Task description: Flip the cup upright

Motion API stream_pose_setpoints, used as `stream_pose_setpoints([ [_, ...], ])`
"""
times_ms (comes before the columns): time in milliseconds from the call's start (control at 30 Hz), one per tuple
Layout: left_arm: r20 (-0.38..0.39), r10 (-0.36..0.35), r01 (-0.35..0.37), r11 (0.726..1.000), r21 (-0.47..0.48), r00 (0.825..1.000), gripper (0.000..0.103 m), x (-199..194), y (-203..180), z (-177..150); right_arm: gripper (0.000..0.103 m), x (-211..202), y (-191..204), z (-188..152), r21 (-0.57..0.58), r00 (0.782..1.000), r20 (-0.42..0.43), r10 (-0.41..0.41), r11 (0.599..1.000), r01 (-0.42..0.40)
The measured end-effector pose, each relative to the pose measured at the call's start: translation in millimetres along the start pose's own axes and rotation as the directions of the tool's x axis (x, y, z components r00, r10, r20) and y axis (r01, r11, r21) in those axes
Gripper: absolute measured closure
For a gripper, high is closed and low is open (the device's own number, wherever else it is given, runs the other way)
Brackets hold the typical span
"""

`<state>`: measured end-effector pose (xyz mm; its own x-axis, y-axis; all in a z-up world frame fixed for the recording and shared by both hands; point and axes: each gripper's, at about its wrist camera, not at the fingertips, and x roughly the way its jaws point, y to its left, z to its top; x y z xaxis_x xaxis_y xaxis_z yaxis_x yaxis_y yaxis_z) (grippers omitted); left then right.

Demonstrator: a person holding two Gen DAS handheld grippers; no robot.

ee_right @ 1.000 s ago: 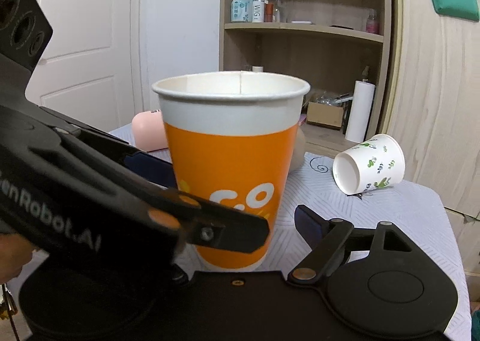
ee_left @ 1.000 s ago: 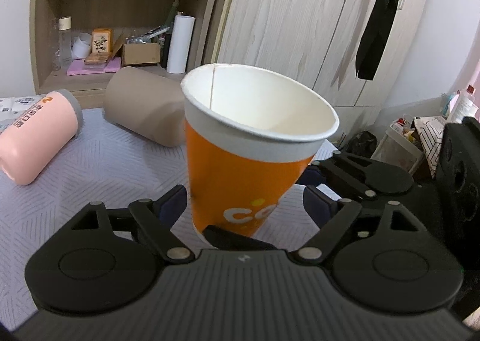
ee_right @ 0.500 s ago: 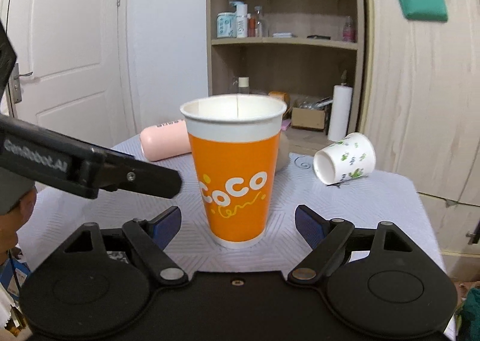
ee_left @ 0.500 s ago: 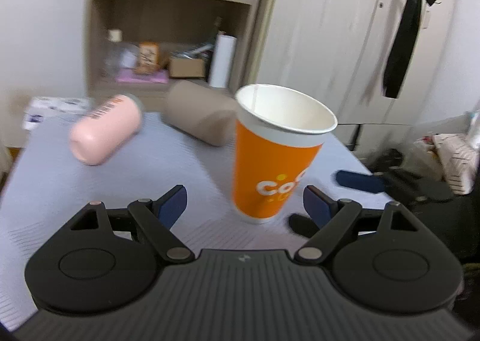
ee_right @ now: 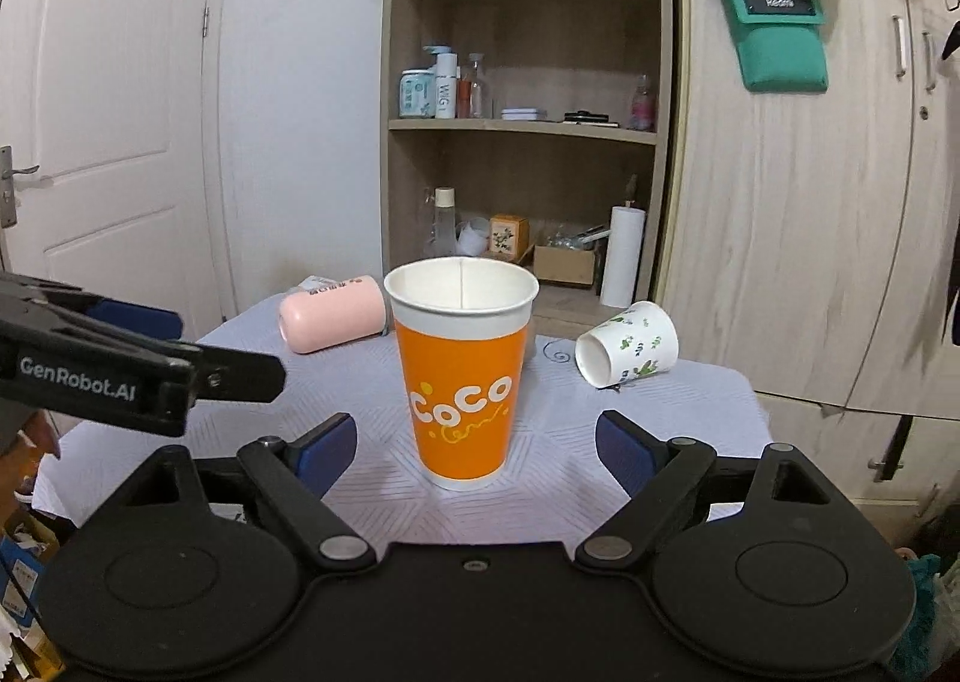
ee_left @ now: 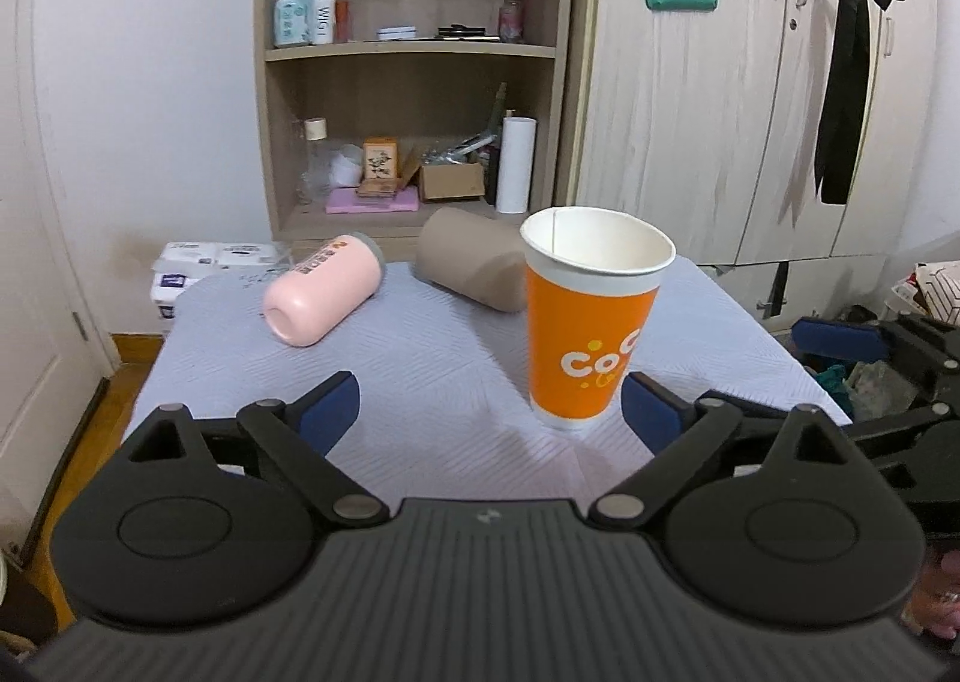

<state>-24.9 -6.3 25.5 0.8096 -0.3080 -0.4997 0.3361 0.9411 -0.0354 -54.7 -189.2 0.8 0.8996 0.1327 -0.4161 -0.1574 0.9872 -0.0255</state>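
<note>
Left wrist view: the orange cup is standing upright on the desk, mouth up, nothing visible inside it. The left claw is spread wide, holding nothing; the cup is sitting ahead of it, closer to its right finger than its left, and not touching either. A pink cup and a tan cup are lying on their sides further back, near each other. The right claw is showing at the right edge.

Right wrist view: the orange cup is standing centred ahead of the right claw, which is gaping wide and empty, fingers clear of the cup on both sides. The interior looks empty as far as the rim lets me see. A leaf-print cup is lying tipped over behind and to the right, its mouth facing the camera, empty. The pink cup is lying on its side behind left. The left claw is reaching in from the left edge.

Judgement: for the orange cup, the flip looks done. Three other cups are lying down, if those count.
</note>
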Motion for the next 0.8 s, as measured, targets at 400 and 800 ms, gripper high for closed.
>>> stream_pose_setpoints([
  [400,-0.011,0.100,-0.100,0.994,-0.042,0.995,0.002,-20.5,10.8,-4.1,0.011,-22.5,2.5,5.6,0.038,0.998,-0.018,-0.068,0.997,0.069],
  [800,-0.014,0.152,-0.153,0.988,-0.029,0.988,0.000,-34.6,13.9,-8.2,0.000,-29.9,12.3,5.4,0.090,0.990,-0.034,-0.135,0.986,0.137],
])
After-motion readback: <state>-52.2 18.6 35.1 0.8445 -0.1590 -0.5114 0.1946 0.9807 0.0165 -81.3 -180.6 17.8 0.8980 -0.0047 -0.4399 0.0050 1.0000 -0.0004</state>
